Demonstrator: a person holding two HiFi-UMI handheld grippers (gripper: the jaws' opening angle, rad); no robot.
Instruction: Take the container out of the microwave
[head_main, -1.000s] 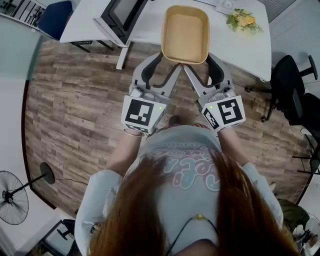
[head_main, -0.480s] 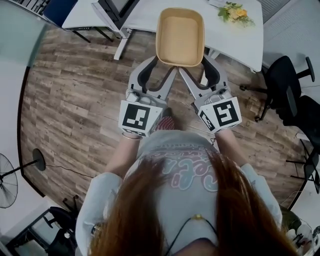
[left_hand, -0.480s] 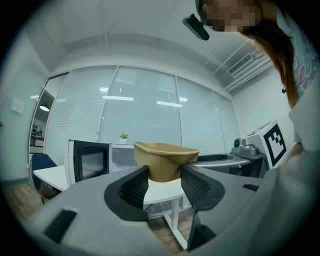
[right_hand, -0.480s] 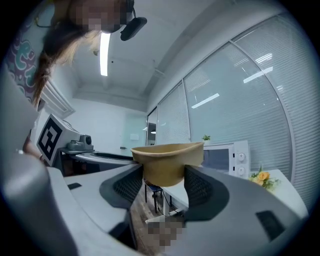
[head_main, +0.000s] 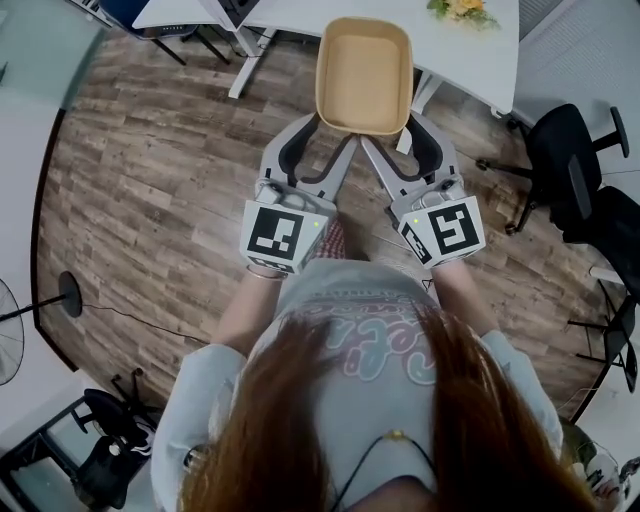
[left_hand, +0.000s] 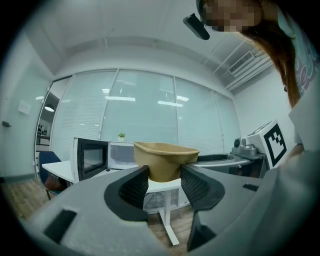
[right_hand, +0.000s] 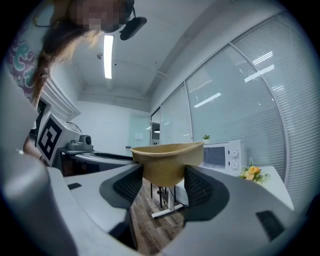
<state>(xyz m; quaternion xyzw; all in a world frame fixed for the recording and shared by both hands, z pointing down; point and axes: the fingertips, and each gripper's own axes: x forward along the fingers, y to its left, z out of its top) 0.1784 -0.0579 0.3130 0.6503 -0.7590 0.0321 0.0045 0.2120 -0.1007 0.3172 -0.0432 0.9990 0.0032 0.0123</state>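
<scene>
An empty tan container (head_main: 363, 70) hangs in the air between my two grippers, its near end over the wooden floor and its far end over the white table's (head_main: 470, 60) edge. My left gripper (head_main: 322, 132) is shut on its near left corner, my right gripper (head_main: 397, 132) on its near right corner. In the left gripper view the container (left_hand: 162, 160) sits between the ribbed pads (left_hand: 136, 186), and the white microwave (left_hand: 95, 159) stands behind on the table with its door open. In the right gripper view the container (right_hand: 167, 160) is likewise pinched, with the microwave (right_hand: 220, 155) beyond it.
A yellow flower bunch (head_main: 460, 8) lies on the table's right part. Black office chairs (head_main: 570, 170) stand to the right. A fan base (head_main: 68, 295) and cable sit on the floor at left. The table's legs (head_main: 245, 70) are below the container's left.
Both grippers and the container have drawn back from the table together. The table and microwave have slid toward the top edge of the head view, and more floor shows.
</scene>
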